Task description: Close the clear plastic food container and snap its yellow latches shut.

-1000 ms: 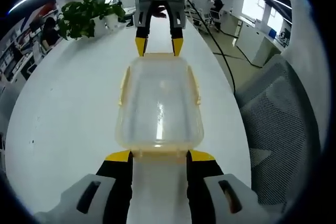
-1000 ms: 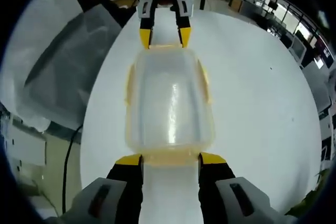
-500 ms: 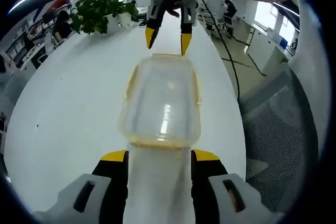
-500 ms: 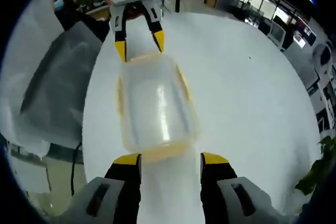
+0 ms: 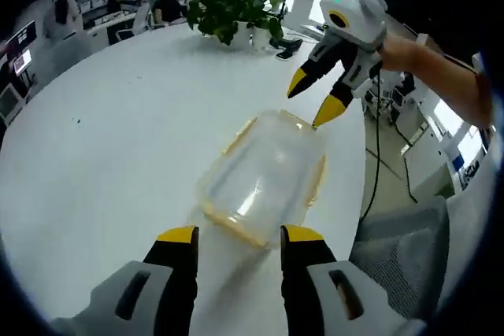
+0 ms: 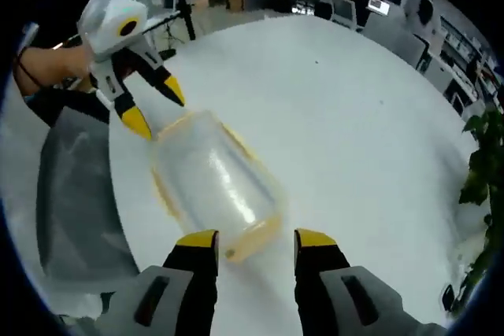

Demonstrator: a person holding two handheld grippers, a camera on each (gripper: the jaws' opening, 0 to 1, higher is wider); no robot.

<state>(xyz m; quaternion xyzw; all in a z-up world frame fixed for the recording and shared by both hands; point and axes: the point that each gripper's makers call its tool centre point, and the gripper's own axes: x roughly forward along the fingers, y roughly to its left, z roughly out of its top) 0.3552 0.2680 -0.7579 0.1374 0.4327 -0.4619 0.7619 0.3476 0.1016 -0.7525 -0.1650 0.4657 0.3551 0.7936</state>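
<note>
Left gripper view shows the clear plastic food container [image 5: 264,181] lying on the white worktop [image 5: 118,131] between the left gripper [image 5: 233,235] and right gripper [image 5: 315,101], both spread and empty; probably light, slick, flexing, best pressed at its yellow latches [image 5: 236,230].

Bright, even overhead office light reaches me in both gripper views, with white glare streaks on the clear container [image 5: 264,182], soft motion blur, and fisheye bending toward frame edges.
</note>
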